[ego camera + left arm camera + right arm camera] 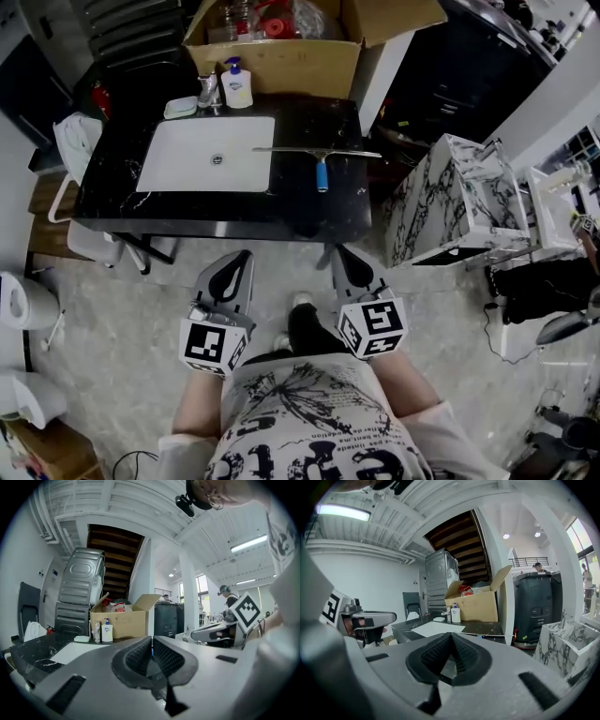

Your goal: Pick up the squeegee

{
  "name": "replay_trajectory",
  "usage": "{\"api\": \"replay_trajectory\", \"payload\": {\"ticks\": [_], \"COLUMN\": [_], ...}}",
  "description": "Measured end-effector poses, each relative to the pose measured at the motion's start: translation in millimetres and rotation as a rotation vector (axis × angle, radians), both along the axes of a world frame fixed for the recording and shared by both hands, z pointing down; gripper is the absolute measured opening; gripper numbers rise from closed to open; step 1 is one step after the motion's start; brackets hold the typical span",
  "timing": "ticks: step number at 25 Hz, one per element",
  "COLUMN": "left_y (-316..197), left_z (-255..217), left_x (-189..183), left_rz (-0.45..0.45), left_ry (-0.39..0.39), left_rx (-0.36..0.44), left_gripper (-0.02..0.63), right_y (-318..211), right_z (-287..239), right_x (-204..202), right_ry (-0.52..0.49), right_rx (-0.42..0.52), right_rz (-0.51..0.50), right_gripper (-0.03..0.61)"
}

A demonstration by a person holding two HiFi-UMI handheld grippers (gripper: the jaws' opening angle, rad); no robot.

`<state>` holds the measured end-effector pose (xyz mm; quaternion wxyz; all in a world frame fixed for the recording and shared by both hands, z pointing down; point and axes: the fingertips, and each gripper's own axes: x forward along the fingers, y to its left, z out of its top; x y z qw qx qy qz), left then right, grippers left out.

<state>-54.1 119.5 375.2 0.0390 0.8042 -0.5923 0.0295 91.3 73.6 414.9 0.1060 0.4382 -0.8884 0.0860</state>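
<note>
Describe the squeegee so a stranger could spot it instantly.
Find the black marble-patterned counter with the white rectangular sink set into it. At the sink's right edge lies the squeegee: a long thin metal blade with a short blue handle, unlike the upright white soap bottle behind the sink.

A black, marble-patterned counter (pixel 309 202) carried a white rectangular basin (pixel 202 159) set into its left half. The squeegee (pixel 322 161) lay flat to the right of the basin, its long blade running across the counter with the left end reaching over the basin's rim, and its blue handle pointing toward the near edge. Along the far edge stood a tap (pixel 210 92), with a pump bottle (pixel 238 84) just beside it and a small pale dish (pixel 180 107) on its other side.
</note>
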Motion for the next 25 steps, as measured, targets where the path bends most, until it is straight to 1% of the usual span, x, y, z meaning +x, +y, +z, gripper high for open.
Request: {"api": "replay_trajectory", "payload": {"ticks": [3, 5, 9, 12, 16, 19, 23, 25], "left_y": [-36, -61, -123, -169, -214, -238, -254, -261], "left_z": [8, 8, 6, 10, 3, 4, 8, 8], "left_x": [-5, -7, -12, -12, -12, -17, -20, -25], "left_rz": [0.001, 0.0, -0.016, -0.003, -0.011, -0.017, 0.019, 0.032], "left_ry": [0.002, -0.01, -0.026, -0.025, -0.038, -0.034, -0.037, -0.03], "left_rx": [-0.002, -0.005, 0.001, 0.021, 0.01, 0.002, 0.01, 0.008], "left_gripper": [0.012, 0.012, 0.012, 0.012, 0.012, 0.012, 0.012, 0.012], "right_y": [-40, -70, -137, -182, -229, -253, -266, -268], "right_z": [6, 9, 10, 12, 22, 33, 54, 67], "right_x": [-4, -5, -7, -7, -6, -9, -14, -18], "right_ry": [0.001, -0.006, -0.016, -0.014, 0.0, 0.006, 0.025, 0.058], "right_rx": [-0.006, -0.005, -0.008, -0.024, -0.056, -0.094, -0.164, -0.207], "right_rz": [0.012, 0.019, 0.023, 0.02, 0.022, 0.026, 0.038, 0.04], "right_gripper": [-0.008, -0.008, -0.008, -0.008, -0.008, -0.008, -0.008, -0.008]}}
